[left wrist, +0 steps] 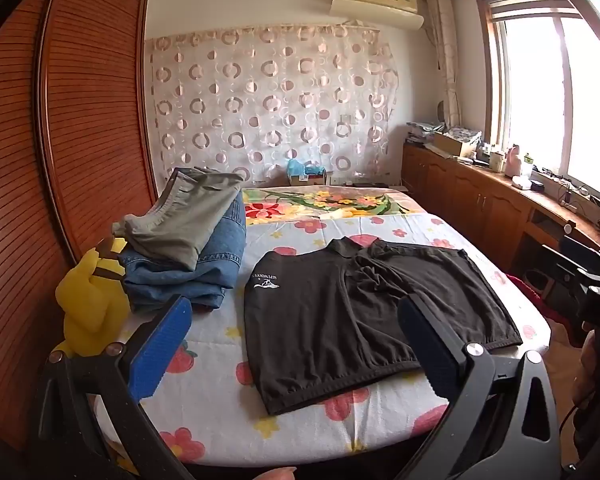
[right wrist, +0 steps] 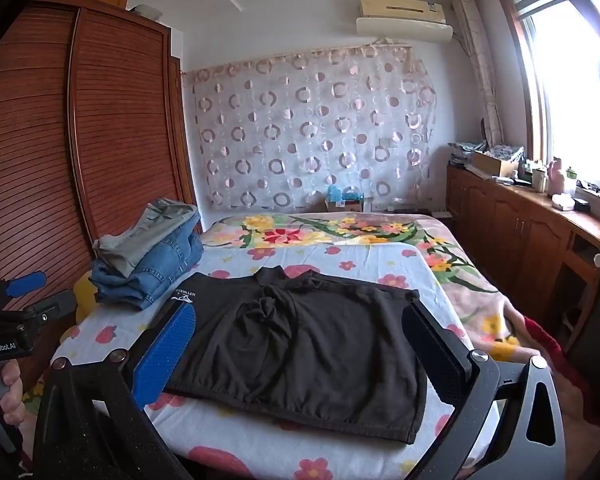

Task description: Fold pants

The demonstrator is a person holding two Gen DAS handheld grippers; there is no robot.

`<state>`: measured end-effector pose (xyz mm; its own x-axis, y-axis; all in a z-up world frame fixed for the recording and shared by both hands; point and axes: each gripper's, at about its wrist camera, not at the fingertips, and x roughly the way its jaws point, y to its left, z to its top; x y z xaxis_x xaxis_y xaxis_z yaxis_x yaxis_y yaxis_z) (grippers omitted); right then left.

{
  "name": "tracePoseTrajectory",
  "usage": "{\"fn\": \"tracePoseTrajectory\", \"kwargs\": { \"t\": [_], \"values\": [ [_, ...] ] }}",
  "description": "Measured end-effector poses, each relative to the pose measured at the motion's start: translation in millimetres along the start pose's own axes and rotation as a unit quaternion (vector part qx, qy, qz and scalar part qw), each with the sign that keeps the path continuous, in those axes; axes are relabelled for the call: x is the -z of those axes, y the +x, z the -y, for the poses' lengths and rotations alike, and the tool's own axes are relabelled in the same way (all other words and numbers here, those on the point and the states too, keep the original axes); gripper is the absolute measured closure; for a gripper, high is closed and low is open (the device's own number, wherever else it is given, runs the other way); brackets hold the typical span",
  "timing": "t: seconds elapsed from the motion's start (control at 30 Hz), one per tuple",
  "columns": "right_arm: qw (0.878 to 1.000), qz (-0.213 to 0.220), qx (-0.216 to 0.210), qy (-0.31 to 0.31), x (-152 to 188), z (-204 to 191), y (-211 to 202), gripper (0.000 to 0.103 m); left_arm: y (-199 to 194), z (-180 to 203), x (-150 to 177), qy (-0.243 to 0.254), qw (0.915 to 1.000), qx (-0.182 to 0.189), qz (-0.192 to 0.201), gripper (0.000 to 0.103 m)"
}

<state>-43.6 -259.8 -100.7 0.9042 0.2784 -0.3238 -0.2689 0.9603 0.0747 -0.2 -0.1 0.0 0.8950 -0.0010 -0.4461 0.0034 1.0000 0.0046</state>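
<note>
Both my left fingers [left wrist: 292, 344] and right fingers [right wrist: 300, 344] spread wide, empty. Black garment [left wrist: 360, 312] flat on bed [left wrist: 220, 400], just ahead between them. Folded pants stack [left wrist: 188, 248] far-left. Pinch near hem corners evenly, lift together.

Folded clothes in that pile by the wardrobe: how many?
2 visible: olive-grey pants on top, blue jeans beneath. More could be hidden underneath.

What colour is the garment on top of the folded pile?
Grey-green, lying on blue jeans; clearest in the left wrist view.
</note>
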Motion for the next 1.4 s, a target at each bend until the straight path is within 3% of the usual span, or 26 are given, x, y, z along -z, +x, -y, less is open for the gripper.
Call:
{"fn": "tracePoseTrajectory", "kwargs": {
  "t": [1.4],
  "values": [
    [1.0, -0.003, 0.002, -0.002, -2.6, -3.8, -4.4, 0.0, 0.2, 0.3, -0.1, -0.001, 1.0, -0.001, 0.007, 0.0]
  ]
}}
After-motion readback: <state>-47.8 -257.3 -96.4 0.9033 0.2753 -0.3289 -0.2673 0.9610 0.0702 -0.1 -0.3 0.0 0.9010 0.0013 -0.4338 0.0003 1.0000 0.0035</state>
